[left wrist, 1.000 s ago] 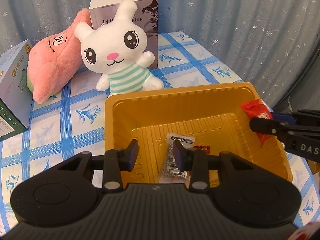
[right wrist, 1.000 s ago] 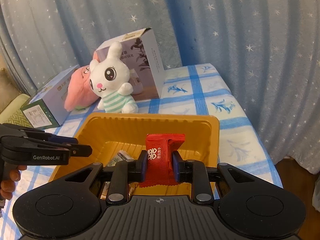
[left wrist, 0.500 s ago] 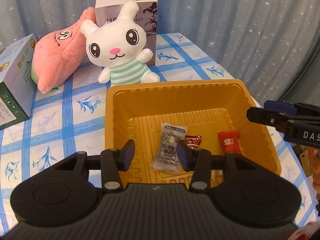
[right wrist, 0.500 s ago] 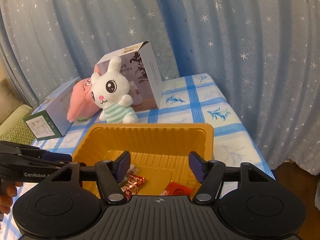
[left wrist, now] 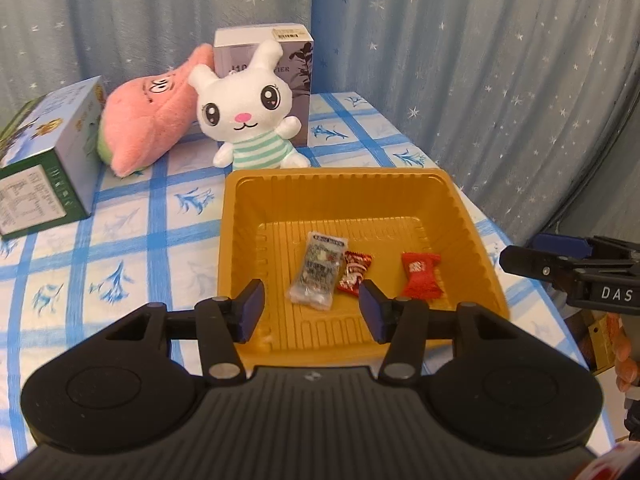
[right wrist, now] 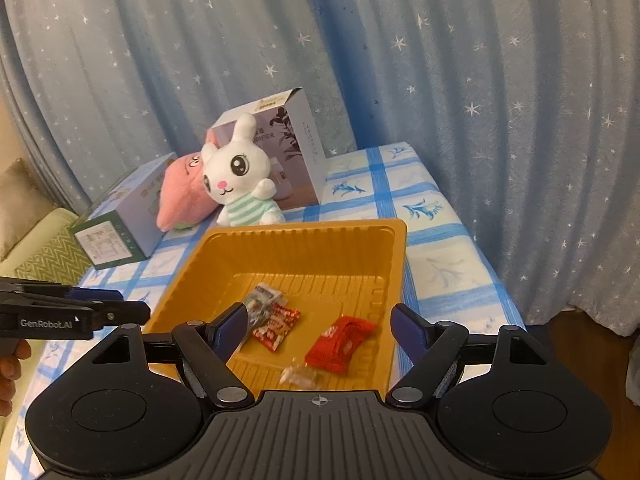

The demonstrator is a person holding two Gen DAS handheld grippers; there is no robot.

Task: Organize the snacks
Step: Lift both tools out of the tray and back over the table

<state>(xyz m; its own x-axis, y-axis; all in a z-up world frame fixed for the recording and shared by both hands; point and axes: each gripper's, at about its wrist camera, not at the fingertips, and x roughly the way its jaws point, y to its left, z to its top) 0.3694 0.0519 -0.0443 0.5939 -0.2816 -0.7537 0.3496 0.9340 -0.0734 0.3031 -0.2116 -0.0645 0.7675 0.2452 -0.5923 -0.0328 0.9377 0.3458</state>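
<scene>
tray (left wrist: 472,236) on worktop (left wrist: 120,240) before my fingers | three snack packets (left wrist: 354,272) in it | bunny (left wrist: 246,116) behind

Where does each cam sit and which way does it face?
Left wrist: on the left gripper, looking forward and down into the gold tray; its own open fingers show, and the right gripper pokes in from the right.
Right wrist: on the right gripper, over the tray's near right side, facing the curtain; its open fingers show, plus the left gripper at left.
Shared: tray, red snack packet, white bunny plush.
</scene>
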